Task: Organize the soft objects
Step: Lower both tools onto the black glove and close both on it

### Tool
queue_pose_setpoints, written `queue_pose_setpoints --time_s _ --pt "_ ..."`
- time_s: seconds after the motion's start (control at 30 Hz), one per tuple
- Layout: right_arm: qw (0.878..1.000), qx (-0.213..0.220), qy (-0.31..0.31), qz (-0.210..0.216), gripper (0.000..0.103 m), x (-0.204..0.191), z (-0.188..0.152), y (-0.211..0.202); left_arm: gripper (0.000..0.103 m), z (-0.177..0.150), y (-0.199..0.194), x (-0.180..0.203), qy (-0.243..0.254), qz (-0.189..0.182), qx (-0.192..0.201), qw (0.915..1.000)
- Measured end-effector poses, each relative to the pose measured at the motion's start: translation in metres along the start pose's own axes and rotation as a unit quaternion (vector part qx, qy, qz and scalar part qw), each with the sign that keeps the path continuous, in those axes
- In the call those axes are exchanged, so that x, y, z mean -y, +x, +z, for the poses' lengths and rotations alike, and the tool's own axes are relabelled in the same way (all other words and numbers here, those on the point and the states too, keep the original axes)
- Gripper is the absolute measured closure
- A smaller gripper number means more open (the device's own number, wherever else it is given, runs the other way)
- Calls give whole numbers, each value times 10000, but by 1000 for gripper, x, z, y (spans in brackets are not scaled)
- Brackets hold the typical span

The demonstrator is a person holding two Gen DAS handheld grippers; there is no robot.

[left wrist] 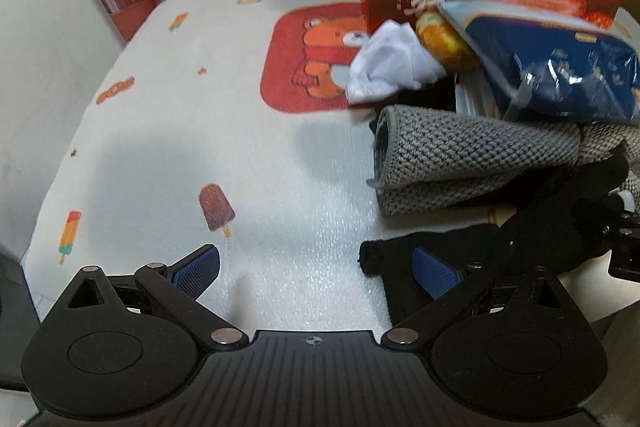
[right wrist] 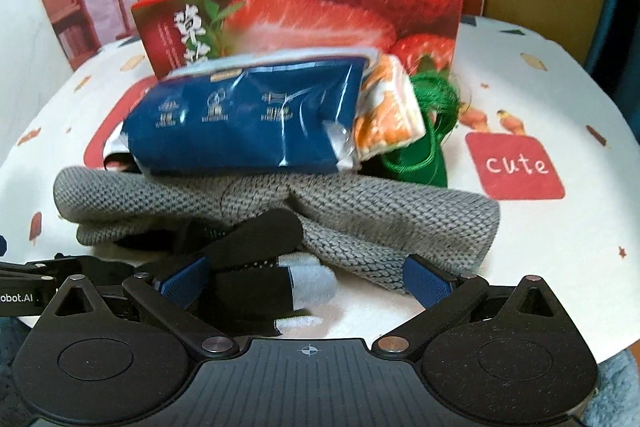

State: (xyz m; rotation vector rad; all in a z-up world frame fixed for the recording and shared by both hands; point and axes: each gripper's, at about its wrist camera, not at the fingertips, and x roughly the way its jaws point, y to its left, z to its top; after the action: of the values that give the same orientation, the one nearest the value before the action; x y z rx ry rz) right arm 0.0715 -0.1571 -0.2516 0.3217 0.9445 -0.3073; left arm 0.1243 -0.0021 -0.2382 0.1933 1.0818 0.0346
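Task looks barely started: the soft stuff sits in one heap in front of the red strawberry box (right wrist: 304,15), nothing visibly inside it from these views. Pile: grey knit cloth (right wrist: 280,203) at the near side, blue plastic pack (right wrist: 244,119) on top of it, orange-white packet (right wrist: 388,111) and green cord bundle (right wrist: 432,131) to its right, white cloth (left wrist: 392,67) on the far left side. A black sock with pale toe (right wrist: 276,283) lies nearest, partly under the grey knit. Left gripper (left wrist: 316,271): jaws spread, empty, over the patterned tablecloth (left wrist: 200,115), its right finger at the black fabric. Right gripper (right wrist: 304,283): jaws spread, straddling the sock, not closed on it. Everything left to sort.
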Motion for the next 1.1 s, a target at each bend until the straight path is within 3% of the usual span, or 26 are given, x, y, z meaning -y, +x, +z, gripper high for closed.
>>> queue_pose_setpoints --time_s 0.3,0.57,0.93,1.1 --pt "9998 -184 -52 -12 0 -2 -5 11 0 1 6 -4 -248 -173 -57 9995" --pt "9998 -128 -146 11 0 -2 -9 12 0 -3 18 -21 -825 -575 -124 9949" --pt "9995 -34 -314 65 0 -4 -15 10 0 -5 19 -23 -771 -727 -47 9944" --pt "9993 -64 -340 142 0 -4 -16 6 21 -8 7 -23 -680 -1116 25 9914"
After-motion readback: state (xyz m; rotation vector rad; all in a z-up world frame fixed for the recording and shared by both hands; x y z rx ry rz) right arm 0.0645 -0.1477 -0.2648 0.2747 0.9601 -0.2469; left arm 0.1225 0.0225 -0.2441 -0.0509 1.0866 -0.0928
